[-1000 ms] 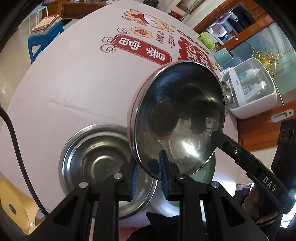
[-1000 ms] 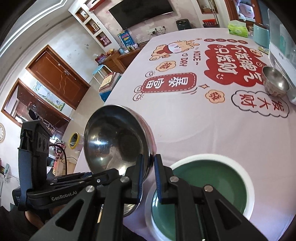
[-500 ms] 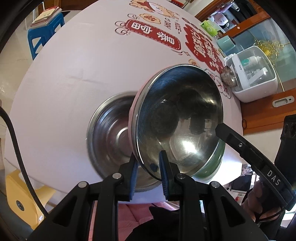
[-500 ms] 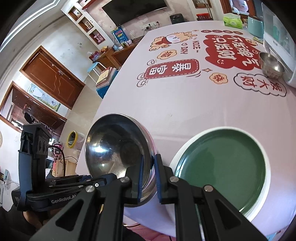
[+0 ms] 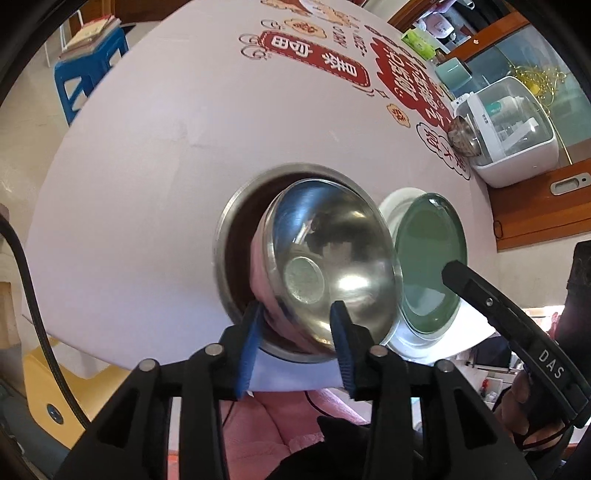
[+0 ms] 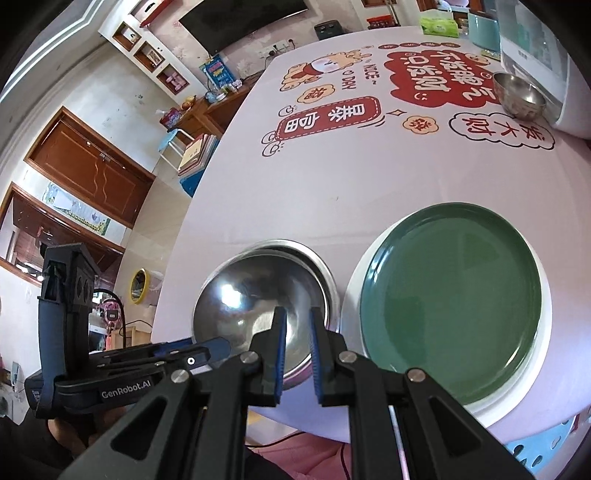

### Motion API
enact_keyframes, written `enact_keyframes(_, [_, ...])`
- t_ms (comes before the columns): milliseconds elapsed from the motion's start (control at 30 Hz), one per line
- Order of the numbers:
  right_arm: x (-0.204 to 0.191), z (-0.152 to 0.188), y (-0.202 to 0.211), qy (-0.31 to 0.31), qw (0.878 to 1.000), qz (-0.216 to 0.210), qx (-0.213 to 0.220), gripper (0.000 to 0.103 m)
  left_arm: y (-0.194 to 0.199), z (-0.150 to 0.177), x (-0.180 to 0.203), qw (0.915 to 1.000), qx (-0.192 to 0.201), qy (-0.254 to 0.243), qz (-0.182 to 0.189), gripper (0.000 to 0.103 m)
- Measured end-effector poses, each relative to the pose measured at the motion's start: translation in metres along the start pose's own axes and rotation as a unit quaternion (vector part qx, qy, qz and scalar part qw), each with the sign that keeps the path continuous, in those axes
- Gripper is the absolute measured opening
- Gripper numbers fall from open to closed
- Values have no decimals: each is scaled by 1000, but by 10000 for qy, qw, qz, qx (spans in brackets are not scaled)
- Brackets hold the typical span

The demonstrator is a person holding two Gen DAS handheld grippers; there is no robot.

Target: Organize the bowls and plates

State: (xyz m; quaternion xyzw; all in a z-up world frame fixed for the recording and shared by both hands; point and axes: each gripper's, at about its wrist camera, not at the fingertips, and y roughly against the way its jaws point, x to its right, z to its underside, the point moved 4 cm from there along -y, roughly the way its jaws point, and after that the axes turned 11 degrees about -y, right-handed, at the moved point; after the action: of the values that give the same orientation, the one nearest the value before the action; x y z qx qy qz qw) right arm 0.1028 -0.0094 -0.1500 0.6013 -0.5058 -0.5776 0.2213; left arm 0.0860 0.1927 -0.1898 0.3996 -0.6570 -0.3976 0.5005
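Observation:
A steel bowl point(image 5: 332, 266) sits tilted inside a larger steel basin point(image 5: 231, 236) near the table's front edge; both also show in the right wrist view, bowl point(image 6: 255, 299) and basin point(image 6: 317, 266). My left gripper point(image 5: 295, 347) is open, its fingers spread on either side of the bowl's near rim. My right gripper point(image 6: 297, 354) is open with a narrow gap at the bowl's rim. A green plate point(image 6: 450, 302) lies on a white plate point(image 6: 546, 325) to the right of the basin. A small steel bowl point(image 6: 519, 96) stands far right.
A white plastic storage box point(image 5: 513, 129) stands at the table's right edge behind the small bowl. A tissue box point(image 6: 439, 27) and a teal container point(image 6: 484, 33) are at the far end. A blue stool with books point(image 5: 88, 66) stands beside the table.
Both grippers lowered the steel bowl into the larger basin and opened, letting go of its rim. The left fingers spread wide; the right opened slightly.

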Motion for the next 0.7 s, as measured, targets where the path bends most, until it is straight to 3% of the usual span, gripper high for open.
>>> enact_keyframes(267, [-3,5,1,-83,9999,89,97,12,9,-4,-3,9997,154,-183,80,40])
enact_keyframes(333, [-3,8,0,-125,9998,112,113,12,13,-4,0,9991,254,-307,132,47])
enact_keyframes(700, [7,35,4,-468,9978,347,320,12,18,2,13,9939,345,-999,303,57])
